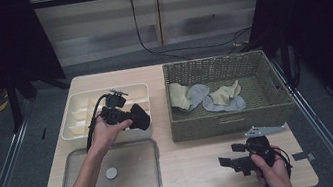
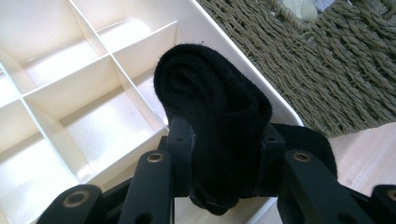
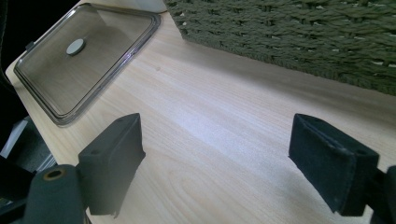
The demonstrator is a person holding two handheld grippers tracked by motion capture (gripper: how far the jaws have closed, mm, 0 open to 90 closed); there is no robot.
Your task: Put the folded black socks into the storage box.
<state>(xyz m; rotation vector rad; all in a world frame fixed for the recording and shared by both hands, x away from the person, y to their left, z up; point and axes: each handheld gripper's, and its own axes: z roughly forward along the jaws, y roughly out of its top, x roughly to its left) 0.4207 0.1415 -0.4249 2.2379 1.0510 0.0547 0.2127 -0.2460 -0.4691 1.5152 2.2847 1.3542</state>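
Clamping rolled fuzzy black sock (image 2: 212, 121) over ivory partitioned tray (image 2: 70, 93).

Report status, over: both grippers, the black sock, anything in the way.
Left gripper shut on black sock, over the divided tray by its near right corner. Right gripper open, idle over the table. Compartments below look free, nothing blocking.

Bare tabletop (image 1: 193, 162) is left free between the clear lid (image 1: 132, 180) at near left and the wicker basket (image 1: 232, 123), whose tall wall blocks the far right; passage far left is barred by the divided tray (image 1: 72, 131).
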